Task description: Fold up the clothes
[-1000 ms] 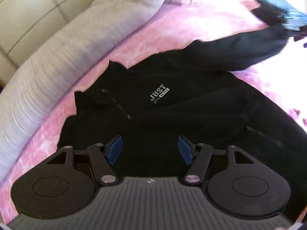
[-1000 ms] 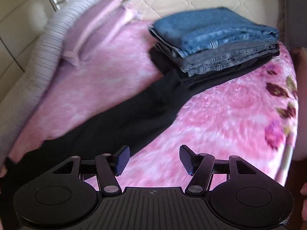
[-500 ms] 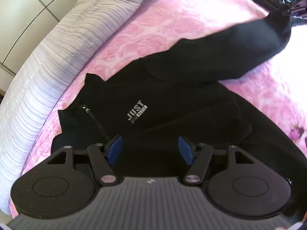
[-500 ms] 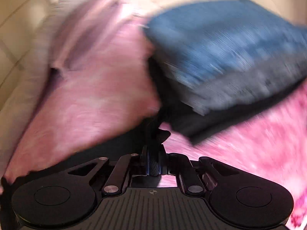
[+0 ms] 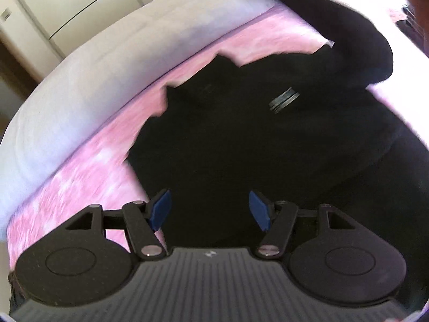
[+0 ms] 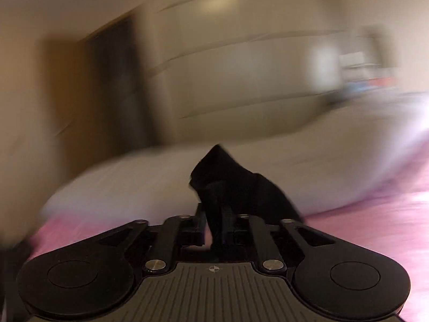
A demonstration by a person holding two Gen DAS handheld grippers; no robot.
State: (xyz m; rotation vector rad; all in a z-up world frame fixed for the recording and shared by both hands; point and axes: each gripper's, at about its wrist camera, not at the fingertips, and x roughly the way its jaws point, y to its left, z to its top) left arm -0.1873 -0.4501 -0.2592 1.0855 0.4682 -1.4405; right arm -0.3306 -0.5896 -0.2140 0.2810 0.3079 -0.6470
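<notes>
A black zip jacket (image 5: 241,147) lies spread on the pink bedsheet (image 5: 88,187), its small grey chest logo (image 5: 284,99) blurred. My left gripper (image 5: 209,209) hovers open over the jacket's body, nothing between its blue pads (image 5: 161,209). One black sleeve (image 5: 356,35) arches up off the bed at the upper right. In the right wrist view that sleeve's end (image 6: 230,179) sticks up between the fingers of my right gripper (image 6: 214,225). Its jaws stand close together and are opening, with the cloth still between them. The right view is heavily blurred.
A long pale grey bolster (image 5: 93,80) runs along the bed's far side, also the bolster (image 6: 134,182) right behind the held sleeve. Beyond it stand cream wardrobe panels (image 5: 67,5) and a dark doorway (image 6: 112,80). Pink sheet (image 6: 375,222) lies to the right.
My right gripper shut on the sleeve end beside the folded jeans pile, then swung it up and across towards the bolster. My left gripper slid over the jacket towards the bolster side, still open.
</notes>
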